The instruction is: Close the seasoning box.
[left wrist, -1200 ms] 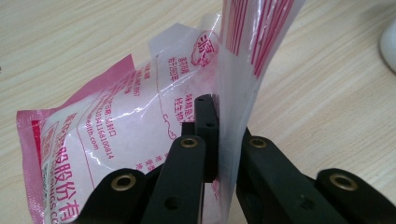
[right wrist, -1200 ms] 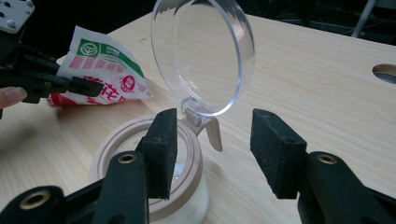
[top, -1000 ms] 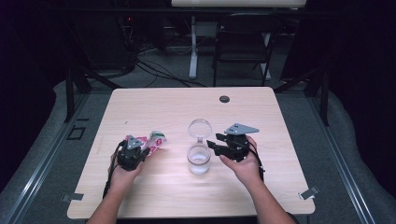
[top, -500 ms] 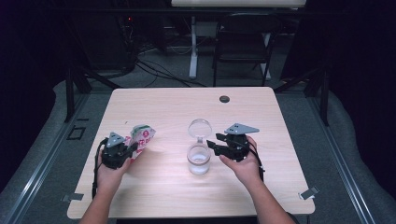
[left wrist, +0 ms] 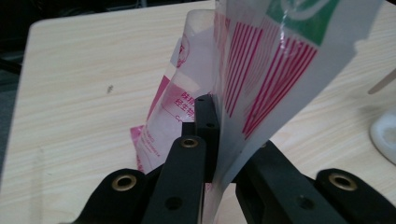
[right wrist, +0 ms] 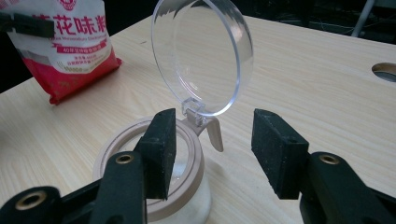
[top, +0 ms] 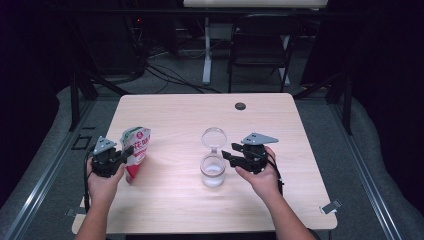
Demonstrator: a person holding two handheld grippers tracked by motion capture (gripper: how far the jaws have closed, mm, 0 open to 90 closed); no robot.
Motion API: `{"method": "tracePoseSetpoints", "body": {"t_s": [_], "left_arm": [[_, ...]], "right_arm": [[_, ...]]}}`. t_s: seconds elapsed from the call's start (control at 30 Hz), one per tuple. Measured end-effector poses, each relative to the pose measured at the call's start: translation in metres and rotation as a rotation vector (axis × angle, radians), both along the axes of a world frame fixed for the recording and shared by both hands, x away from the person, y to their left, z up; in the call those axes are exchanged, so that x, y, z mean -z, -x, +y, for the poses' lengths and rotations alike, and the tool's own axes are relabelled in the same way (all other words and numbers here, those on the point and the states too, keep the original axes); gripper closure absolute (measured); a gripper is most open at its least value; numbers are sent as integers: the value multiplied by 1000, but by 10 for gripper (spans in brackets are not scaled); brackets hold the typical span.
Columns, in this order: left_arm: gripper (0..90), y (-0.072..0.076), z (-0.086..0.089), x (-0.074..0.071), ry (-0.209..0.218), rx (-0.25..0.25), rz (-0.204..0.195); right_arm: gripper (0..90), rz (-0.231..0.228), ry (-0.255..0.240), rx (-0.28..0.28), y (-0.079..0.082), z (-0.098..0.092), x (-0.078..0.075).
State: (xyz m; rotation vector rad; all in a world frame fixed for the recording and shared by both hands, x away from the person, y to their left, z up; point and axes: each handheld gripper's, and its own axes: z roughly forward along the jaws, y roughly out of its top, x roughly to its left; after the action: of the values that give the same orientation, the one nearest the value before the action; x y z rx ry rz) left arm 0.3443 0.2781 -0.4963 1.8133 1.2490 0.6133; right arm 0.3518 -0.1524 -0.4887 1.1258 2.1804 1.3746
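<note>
Pinching the seasoning bag [top: 136,150], the left gripper [top: 121,154] is poised for tipping toward the open jar [top: 213,170] (right gripper [top: 228,156] spread beside it).

Surface [top: 175,210]: carries the pouch at its left and the jar near its middle; a round hole [top: 240,106] sits toward its far edge, behind the jar.
Pouch [top: 137,150]: stands upright at the left, well apart from the jar, its lower end apparently on the surface.
Left claw [top: 125,152]: on the person's side of the pouch, jaws closed on the pouch's edge.
Jar [top: 213,171]: left of the right claw, on the surface.
Lid [top: 214,137]: hinged at the jar's far rim, standing up behind the mouth.
Right claw [top: 227,156]: just right of the jar, jaws apart beside the rim; touching or not, hard to tell.
Chair [top: 260,45]: on the floor beyond the far edge.
</note>
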Motion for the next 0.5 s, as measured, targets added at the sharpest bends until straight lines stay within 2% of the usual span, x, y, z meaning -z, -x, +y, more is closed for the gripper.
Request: {"method": "tracePoseSetpoints", "body": {"t_s": [0.2, 0.5], "left_arm": [[900, -5, 7, -8, 30, -21, -20], [900, -6, 5, -30, 31, -5, -74]], "right_arm": [[500, -4, 13, -7, 3, 0, -1], [487, -33, 19, 23, 14, -10, -3]]}}
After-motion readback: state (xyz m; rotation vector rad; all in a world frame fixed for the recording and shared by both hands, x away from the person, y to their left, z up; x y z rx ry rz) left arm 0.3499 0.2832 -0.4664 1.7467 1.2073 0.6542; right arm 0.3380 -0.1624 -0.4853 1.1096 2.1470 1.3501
